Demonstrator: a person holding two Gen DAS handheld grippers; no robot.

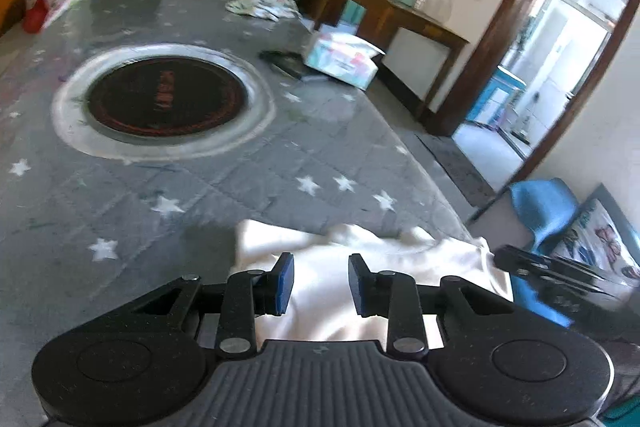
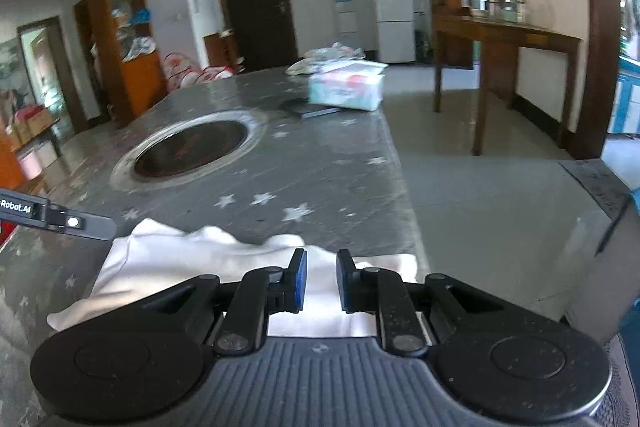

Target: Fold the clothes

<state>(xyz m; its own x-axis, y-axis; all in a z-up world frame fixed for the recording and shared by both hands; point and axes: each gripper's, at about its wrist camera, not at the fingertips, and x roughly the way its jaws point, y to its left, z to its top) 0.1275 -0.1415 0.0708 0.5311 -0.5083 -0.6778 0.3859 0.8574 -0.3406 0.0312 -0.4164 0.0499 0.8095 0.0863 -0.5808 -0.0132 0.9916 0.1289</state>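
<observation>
A white garment (image 1: 360, 267) lies bunched at the near edge of the grey star-patterned table (image 1: 240, 187); it also shows in the right wrist view (image 2: 192, 259). My left gripper (image 1: 321, 285) is open and empty, hovering over the garment's middle. My right gripper (image 2: 321, 281) is open and empty, over the garment's right end near the table's right edge. The right gripper's body (image 1: 552, 267) shows at the right of the left wrist view. The left gripper's body (image 2: 56, 217) shows at the left of the right wrist view.
A round dark inset with a metal rim (image 1: 166, 97) sits mid-table. A patterned package (image 1: 344, 57), a dark flat object (image 1: 284, 61) and a cloth pile (image 1: 264, 5) lie at the far end. A blue chair (image 1: 544, 211) and a wooden side table (image 2: 504, 39) stand to the right.
</observation>
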